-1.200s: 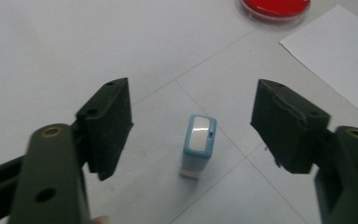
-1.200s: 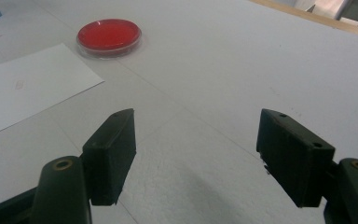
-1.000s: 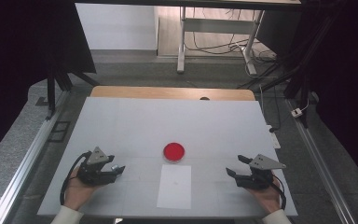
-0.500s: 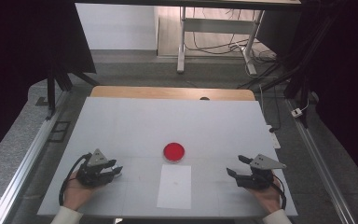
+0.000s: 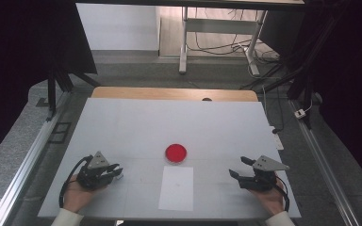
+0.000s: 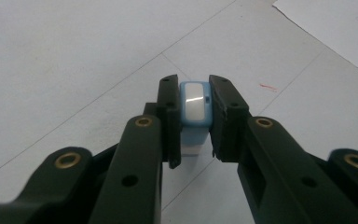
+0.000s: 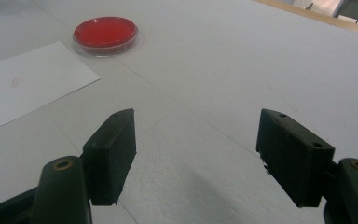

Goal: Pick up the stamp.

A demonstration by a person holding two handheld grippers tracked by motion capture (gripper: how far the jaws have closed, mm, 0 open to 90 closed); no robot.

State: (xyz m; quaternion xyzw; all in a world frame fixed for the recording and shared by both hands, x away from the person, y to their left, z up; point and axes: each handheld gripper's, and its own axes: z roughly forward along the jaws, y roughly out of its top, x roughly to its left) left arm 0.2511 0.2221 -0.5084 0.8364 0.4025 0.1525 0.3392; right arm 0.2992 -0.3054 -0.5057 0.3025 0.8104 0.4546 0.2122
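Nearest the person, the left tongs [image 6: 195,122] have just been closing and now clamp a small light-blue block [image 6: 194,105] between their pads, low over the white table [image 5: 136,127]; the right tongs [image 7: 196,158] stand wide with nothing between them. Between the two hands lies a white sheet of paper [image 5: 176,187]. Just beyond its far edge sits a round red dish [image 5: 176,153].

We see matt black plastic jaws with brass-coloured rivets on the left gripper [image 6: 193,116], pinching a glossy pale blue plastic block [image 6: 195,109]. Beside the smooth white paper sheet [image 5: 176,187] sits a glossy clear dish [image 5: 176,153]. The table [image 5: 136,127] looks matt, finely textured.
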